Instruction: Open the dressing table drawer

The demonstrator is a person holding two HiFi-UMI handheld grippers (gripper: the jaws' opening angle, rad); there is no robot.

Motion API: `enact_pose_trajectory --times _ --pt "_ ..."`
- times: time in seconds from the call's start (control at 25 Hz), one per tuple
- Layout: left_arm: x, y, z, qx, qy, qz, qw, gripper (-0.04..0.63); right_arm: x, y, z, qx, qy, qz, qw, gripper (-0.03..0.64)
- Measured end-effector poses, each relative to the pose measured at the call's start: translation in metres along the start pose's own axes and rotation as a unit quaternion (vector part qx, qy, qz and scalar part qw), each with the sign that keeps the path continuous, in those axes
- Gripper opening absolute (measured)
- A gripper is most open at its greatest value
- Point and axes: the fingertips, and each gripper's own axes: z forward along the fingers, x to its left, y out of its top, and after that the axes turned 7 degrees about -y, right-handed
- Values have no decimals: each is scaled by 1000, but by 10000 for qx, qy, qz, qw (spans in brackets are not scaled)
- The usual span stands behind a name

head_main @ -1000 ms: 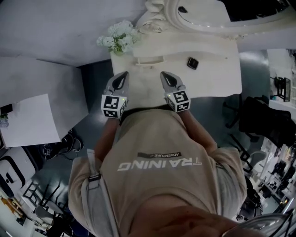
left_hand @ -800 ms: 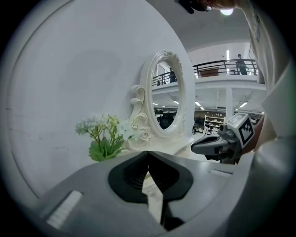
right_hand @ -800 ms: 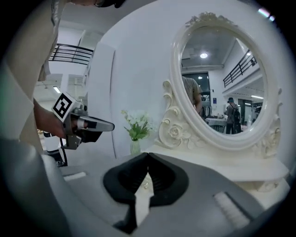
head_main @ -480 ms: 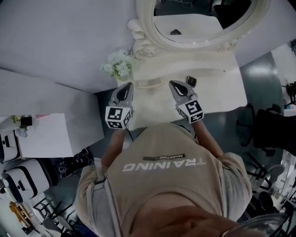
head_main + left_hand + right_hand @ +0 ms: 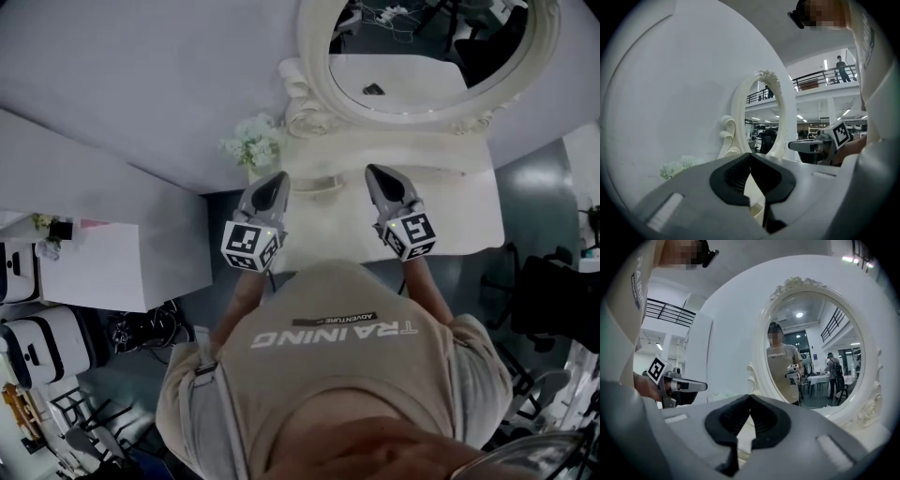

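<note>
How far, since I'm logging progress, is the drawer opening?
Nothing looks done: no drawer shows pulled out of the dressing table. In hand: left gripper and right gripper, both shut and empty, hang above its top facing the mirror. Left: reach the drawer, grip, pull.

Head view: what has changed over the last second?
The left tool and right tool have risen above the dressing table and now point at the mirror. Nothing was gripped or released. Both stay shut and empty; the flowers and table are unmoved.
</note>
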Motion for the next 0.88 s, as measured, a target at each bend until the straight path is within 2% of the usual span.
enact_pose_trajectory --times 0.32,0.44,0.68,0.88 --pt "0 5 -4 -2 75 182 9998 8 0 16 11 -221 104 -41 9997 3" --pt "-1 6 0 34 26 205 9998 8 2 19 11 -199 172 -243 9994 3" --pt "1 8 -1 -10 106 104 9999 8 4 14 12 -8 271 -299 9992 3" --pt "7 7 6 -68 47 99 9999 8 -6 16 19 -65 231 -420 9988 3"
